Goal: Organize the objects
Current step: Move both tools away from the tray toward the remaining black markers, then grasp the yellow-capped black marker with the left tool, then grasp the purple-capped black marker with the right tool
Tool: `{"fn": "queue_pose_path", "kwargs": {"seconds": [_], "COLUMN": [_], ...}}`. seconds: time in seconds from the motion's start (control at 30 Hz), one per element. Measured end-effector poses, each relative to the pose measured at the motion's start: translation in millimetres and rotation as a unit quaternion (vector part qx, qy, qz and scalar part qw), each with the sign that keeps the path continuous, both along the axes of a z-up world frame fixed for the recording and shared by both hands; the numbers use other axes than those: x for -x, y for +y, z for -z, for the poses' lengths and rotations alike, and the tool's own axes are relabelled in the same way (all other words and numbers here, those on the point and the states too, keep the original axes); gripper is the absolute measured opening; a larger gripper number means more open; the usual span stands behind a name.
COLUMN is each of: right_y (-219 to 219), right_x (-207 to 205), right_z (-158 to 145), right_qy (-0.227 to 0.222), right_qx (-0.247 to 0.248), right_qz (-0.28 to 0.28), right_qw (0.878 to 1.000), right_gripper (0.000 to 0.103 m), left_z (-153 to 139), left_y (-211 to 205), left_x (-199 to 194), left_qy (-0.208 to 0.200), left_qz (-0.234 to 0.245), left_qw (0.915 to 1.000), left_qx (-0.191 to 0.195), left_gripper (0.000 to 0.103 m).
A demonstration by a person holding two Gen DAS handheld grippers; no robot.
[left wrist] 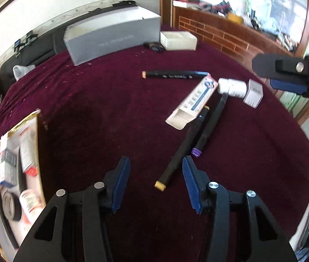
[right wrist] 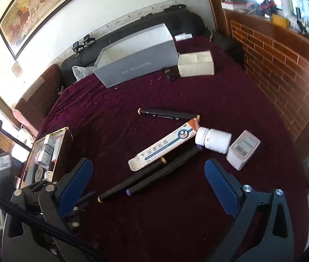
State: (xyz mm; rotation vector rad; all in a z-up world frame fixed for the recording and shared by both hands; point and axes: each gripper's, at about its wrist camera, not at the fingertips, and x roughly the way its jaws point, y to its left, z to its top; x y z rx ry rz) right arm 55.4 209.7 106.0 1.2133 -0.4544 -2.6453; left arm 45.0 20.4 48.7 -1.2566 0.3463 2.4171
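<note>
On the maroon cloth (left wrist: pixel 102 118) lie three black markers. The yellow-capped marker (left wrist: pixel 176 155) has its cap end between the fingers of my left gripper (left wrist: pixel 156 174). That gripper is open, its pads clear of the marker. Beside it lies a purple-capped marker (left wrist: pixel 206 131), and a third marker (left wrist: pixel 174 74) lies farther back. An ointment carton (right wrist: pixel 165 148), a white pill bottle (right wrist: pixel 213 140) and a small pale box (right wrist: pixel 244 149) lie close together. My right gripper (right wrist: pixel 149 174) hangs wide open above the two markers (right wrist: pixel 132 179), holding nothing. It also shows at the right of the left wrist view, as the right gripper (left wrist: pixel 265 75).
A gold-edged box (left wrist: pixel 38 131) holding several medicine packs sits at the cloth's left edge. A grey open box (right wrist: pixel 137 67) and a small white box (right wrist: pixel 196 66) stand at the back. A brick-patterned wooden counter (right wrist: pixel 274 72) borders the right side.
</note>
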Motion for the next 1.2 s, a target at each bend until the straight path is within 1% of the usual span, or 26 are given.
{"fn": "queue_pose_path", "kwargs": {"seconds": [0.17, 0.3, 0.37, 0.4, 0.43, 0.47, 0.5, 0.53, 0.63, 0.67, 0.73, 0.77, 0.8, 0.83, 0.87, 0.9, 0.97, 1.03, 1.07, 1.1, 1.13, 1.17, 1.2], "right_y": [17.0, 29.5, 33.6, 35.0, 35.7, 36.0, 36.2, 36.2, 36.0, 36.4, 38.1, 39.1, 40.2, 40.8, 41.2, 41.0, 40.9, 42.8, 43.8, 45.3, 46.2, 47.2, 49.1], "right_x": [6.2, 10.1, 12.7, 12.9, 12.9, 13.2, 12.9, 13.6, 14.5, 14.6, 14.7, 14.6, 15.1, 15.1, 15.4, 15.5, 15.4, 14.0, 12.7, 11.0, 9.6, 8.6, 6.4], "right_z": [10.2, 19.6, 26.0, 28.4, 31.1, 33.0, 35.8, 38.2, 45.5, 47.4, 49.9, 50.8, 52.8, 54.3, 56.0, 59.3, 63.4, 66.8, 67.6, 68.4, 68.7, 69.0, 69.7], "right_qy": [-0.011, -0.02, -0.028, -0.031, -0.034, -0.036, -0.038, -0.04, -0.048, -0.049, -0.048, -0.049, -0.05, -0.051, -0.053, -0.058, -0.064, -0.068, -0.068, -0.067, -0.067, -0.067, -0.068], "right_qx": [0.025, 0.041, 0.051, 0.055, 0.06, 0.063, 0.067, 0.069, 0.083, 0.087, 0.097, 0.102, 0.11, 0.116, 0.121, 0.126, 0.132, 0.135, 0.135, 0.135, 0.135, 0.135, 0.134], "right_qz": [0.007, 0.022, 0.027, 0.028, 0.028, 0.027, 0.026, 0.026, 0.019, 0.016, 0.014, 0.012, 0.01, 0.009, 0.007, 0.003, -0.001, -0.004, -0.004, -0.004, -0.003, -0.002, -0.001], "right_qw": [1.0, 0.999, 0.998, 0.998, 0.997, 0.997, 0.997, 0.996, 0.995, 0.995, 0.994, 0.994, 0.993, 0.992, 0.991, 0.99, 0.989, 0.989, 0.988, 0.988, 0.989, 0.989, 0.989], "right_gripper": [0.103, 0.103, 0.103, 0.103, 0.103, 0.103, 0.103, 0.103, 0.103, 0.103, 0.103, 0.103, 0.103, 0.103, 0.103, 0.103, 0.103, 0.103, 0.103, 0.103, 0.103, 0.103, 0.103], "left_z": [20.6, 34.3, 35.7, 35.3, 34.6, 33.6, 32.9, 31.9, 27.1, 22.5, 10.7, 6.5, 3.9, 4.2, 6.0, 9.1, 17.3, 26.3, 30.5, 36.2, 35.8, 36.6, 36.2], "left_y": [16.8, 28.3, 30.5, 30.3, 28.2, 26.8, 24.9, 20.1, 5.2, 1.3, -4.9, -6.6, -8.0, -8.3, -7.2, -4.3, 5.8, 19.6, 26.4, 34.5, 38.2, 41.7, 41.3], "left_x": [15.5, 28.1, 28.6, 29.0, 28.6, 28.4, 27.4, 25.9, 22.4, 19.1, 13.9, 15.5, 18.6, 23.7, 28.7, 33.1, 39.3, 42.8, 43.5, 44.1, 42.0, 41.0, 41.1], "left_qy": [-0.019, -0.024, -0.019, -0.021, -0.028, -0.031, -0.036, -0.046, -0.067, -0.065, -0.049, -0.044, -0.041, -0.041, -0.042, -0.045, -0.06, -0.062, -0.059, -0.044, -0.025, -0.018, -0.023], "left_qz": [-0.002, -0.008, -0.011, -0.012, -0.01, -0.008, -0.004, -0.004, -0.011, -0.008, -0.004, -0.007, -0.015, -0.026, -0.035, -0.039, -0.034, -0.027, -0.023, -0.024, -0.023, -0.023, -0.024], "left_qw": [0.9997, 0.9995, 0.9997, 0.9997, 0.9995, 0.9995, 0.9993, 0.9987, 0.9965, 0.9962, 0.9963, 0.9963, 0.9963, 0.9964, 0.9965, 0.9963, 0.9962, 0.997, 0.9977, 0.9987, 0.9994, 0.9995, 0.9994], "left_qx": [0.012, 0.021, 0.014, 0.01, -0.001, -0.007, -0.012, -0.023, -0.049, -0.056, -0.07, -0.074, -0.074, -0.069, -0.064, -0.062, -0.053, -0.037, -0.023, -0.001, 0.007, 0.01, 0.004], "left_gripper": [0.043, 0.044, 0.043, 0.041, 0.031, 0.024, 0.012, 0.012, 0.012, 0.012, 0.013, 0.015, 0.023, 0.034, 0.038, 0.038, 0.038, 0.038, 0.038, 0.038, 0.038, 0.038, 0.03]}}
